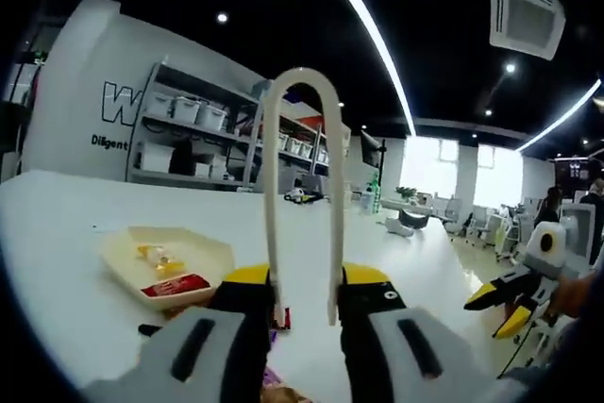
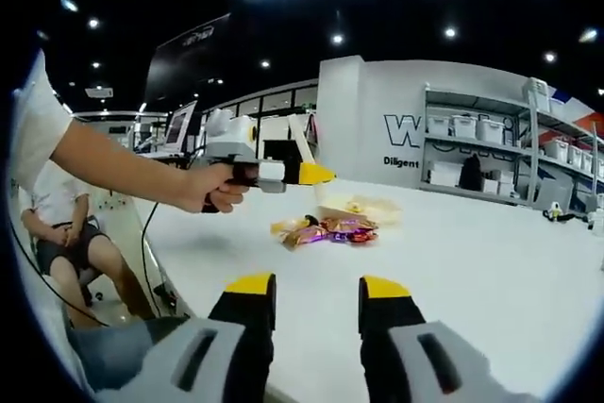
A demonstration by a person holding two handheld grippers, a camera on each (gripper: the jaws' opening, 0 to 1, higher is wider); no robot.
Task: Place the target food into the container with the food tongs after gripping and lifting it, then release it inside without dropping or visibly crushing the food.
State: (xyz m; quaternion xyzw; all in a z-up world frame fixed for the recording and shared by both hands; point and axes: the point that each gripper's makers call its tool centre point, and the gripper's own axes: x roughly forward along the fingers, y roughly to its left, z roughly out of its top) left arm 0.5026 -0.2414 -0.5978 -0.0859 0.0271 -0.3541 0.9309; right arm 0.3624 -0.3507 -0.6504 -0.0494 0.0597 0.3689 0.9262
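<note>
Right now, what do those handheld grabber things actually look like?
Each gripper has two black jaws with yellow tips on a pale grey body: the left gripper and the right gripper. The person's hand wraps a pistol-style grip; a white short sleeve shows above.

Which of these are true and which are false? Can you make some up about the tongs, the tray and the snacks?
1. The left gripper holds white food tongs. True.
2. The tongs are squeezing a snack. False: nothing sits between their tips.
3. The cream tray has a red packet in it. True.
4. The shiny wrapped snacks are piled inside the tray. False: they lie on the white table beside it.
5. The right gripper holds a snack. False: its jaws are open with nothing between them.
</note>
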